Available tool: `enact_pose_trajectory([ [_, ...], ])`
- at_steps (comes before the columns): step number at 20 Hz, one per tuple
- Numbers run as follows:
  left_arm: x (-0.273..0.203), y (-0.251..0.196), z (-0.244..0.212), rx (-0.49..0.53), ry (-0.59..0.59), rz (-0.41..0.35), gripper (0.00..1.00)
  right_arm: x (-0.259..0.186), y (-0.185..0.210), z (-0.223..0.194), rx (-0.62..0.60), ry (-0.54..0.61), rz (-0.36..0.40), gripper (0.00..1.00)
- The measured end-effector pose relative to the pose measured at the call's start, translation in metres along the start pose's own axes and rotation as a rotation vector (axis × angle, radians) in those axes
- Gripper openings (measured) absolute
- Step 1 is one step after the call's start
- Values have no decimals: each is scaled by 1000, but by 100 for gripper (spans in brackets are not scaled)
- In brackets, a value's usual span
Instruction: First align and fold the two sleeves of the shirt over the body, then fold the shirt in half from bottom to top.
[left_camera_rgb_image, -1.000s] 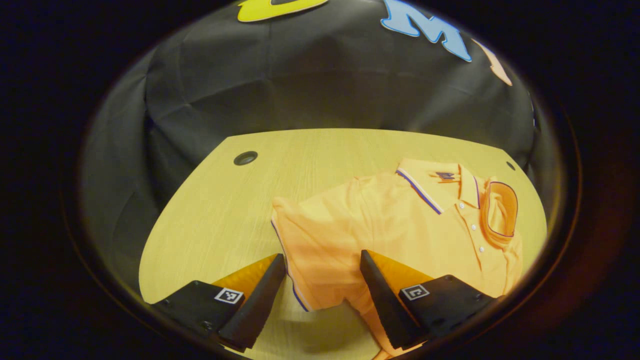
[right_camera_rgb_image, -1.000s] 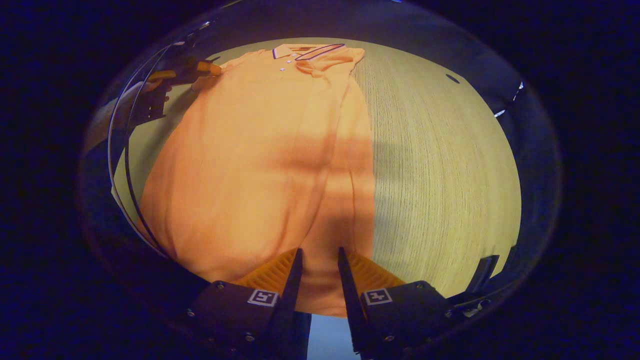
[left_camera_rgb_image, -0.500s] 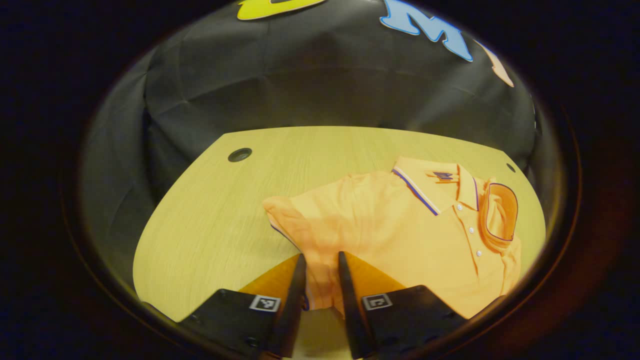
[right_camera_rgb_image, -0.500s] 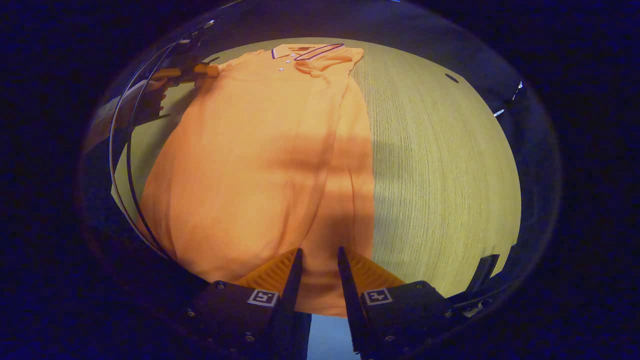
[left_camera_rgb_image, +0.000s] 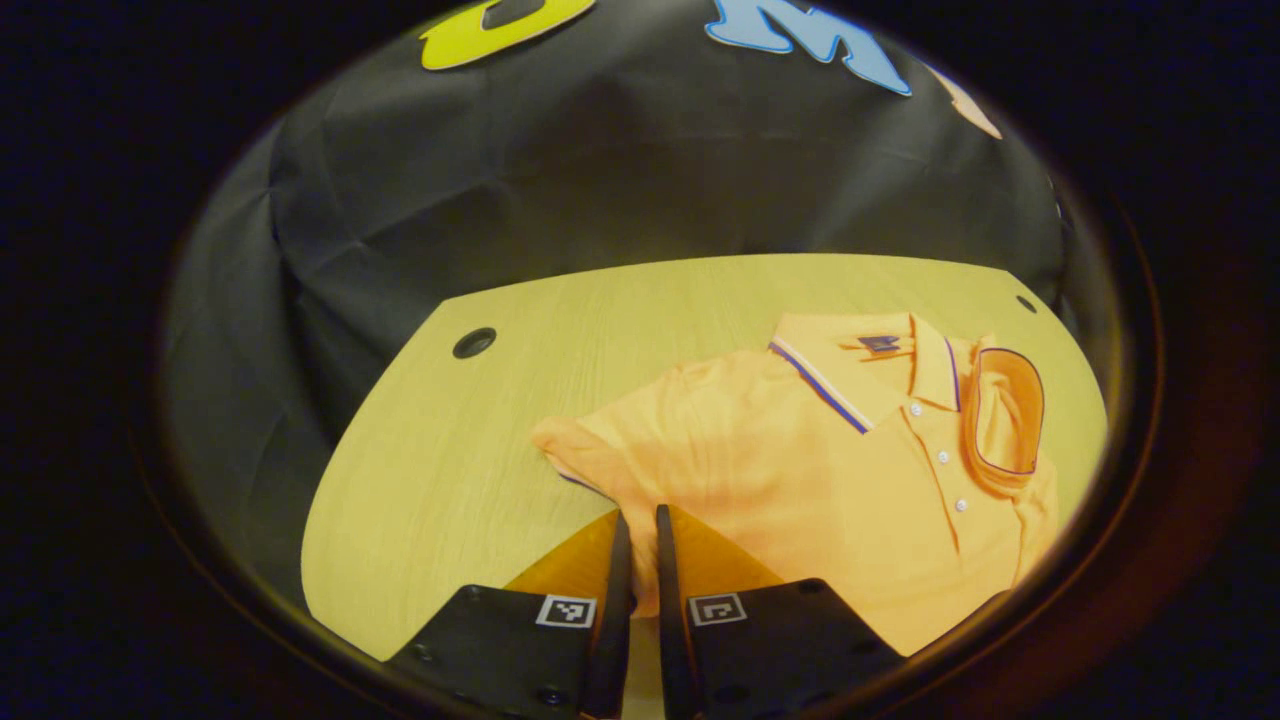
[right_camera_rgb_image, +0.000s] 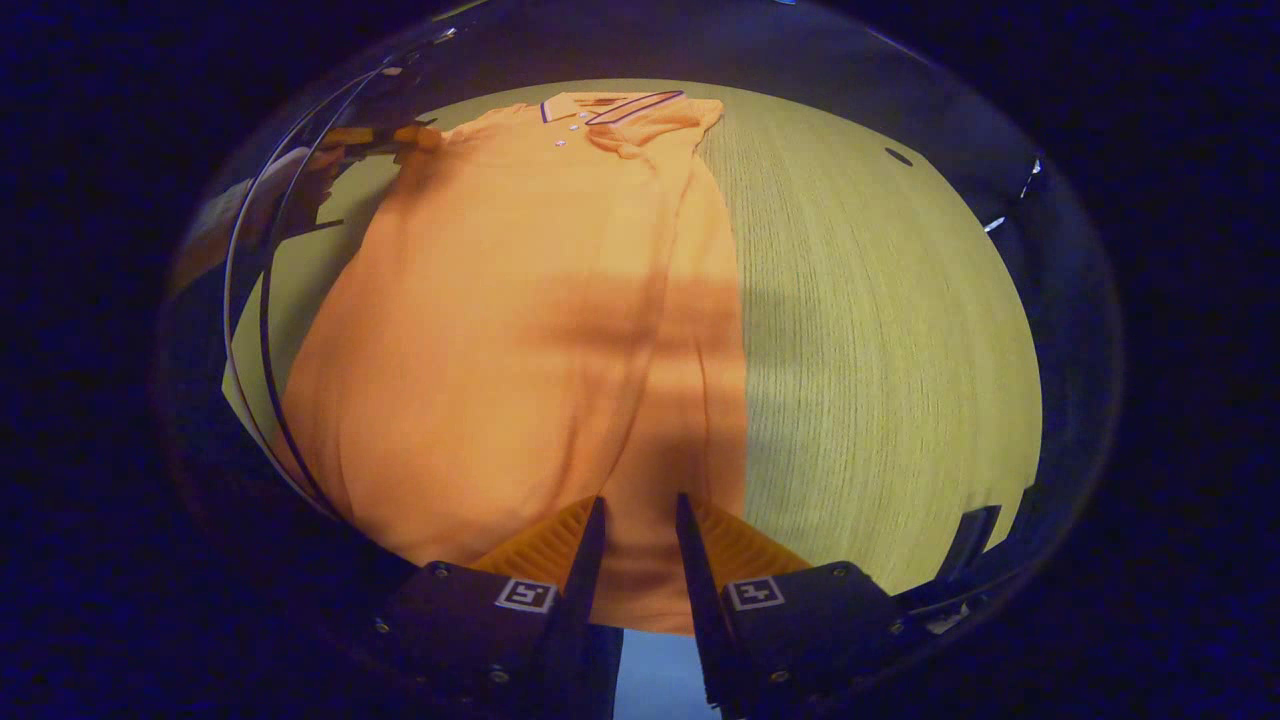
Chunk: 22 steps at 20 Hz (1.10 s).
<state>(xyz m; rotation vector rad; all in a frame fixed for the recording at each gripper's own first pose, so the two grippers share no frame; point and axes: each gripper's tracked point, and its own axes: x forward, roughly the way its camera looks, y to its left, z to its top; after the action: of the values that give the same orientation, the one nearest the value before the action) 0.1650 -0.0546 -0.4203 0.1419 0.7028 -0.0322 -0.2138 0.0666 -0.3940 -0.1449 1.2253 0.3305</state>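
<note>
The sleeve (left_camera_rgb_image: 590, 455) of the shirt (left_camera_rgb_image: 860, 470) is pinched by the closed left gripper (left_camera_rgb_image: 637, 545), while its hem (right_camera_rgb_image: 640, 590) is clamped between the right gripper (right_camera_rgb_image: 637, 535) fingers.

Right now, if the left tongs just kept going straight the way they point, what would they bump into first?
The left tongs are already pinched on the orange shirt's sleeve, so straight ahead lies more of that shirt, then bare table, and probably the black cloth wall beyond; depth is hard to judge.

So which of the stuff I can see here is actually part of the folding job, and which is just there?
In the job:
- orange shirt
- its sleeve
- left gripper, shut on the sleeve
- right gripper, at the hem

Just there:
- wooden table
- round hole in it
</note>
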Motion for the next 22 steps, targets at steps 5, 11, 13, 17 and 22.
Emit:
enact_pose_trajectory([
  [5, -14, -53, 37, 105, -84, -90, 20, 0, 0, 0, 3, -7, 0, 47],
  [11, -20, -118, 36, 162, -78, -193, 22, 1, 0, 0, 11, -16, -2, 48],
  [13, -18, -128, 25, 161, -41, -216, 21, 1, 0, 0, 13, -19, -2, 48],
  [17, -15, -128, 14, 132, -4, -221, 29, 1, 0, 0, 12, -26, 0, 48],
  [22, -20, -106, 8, 73, 11, -195, 75, 1, 0, -1, 1, -30, 5, 48],
])
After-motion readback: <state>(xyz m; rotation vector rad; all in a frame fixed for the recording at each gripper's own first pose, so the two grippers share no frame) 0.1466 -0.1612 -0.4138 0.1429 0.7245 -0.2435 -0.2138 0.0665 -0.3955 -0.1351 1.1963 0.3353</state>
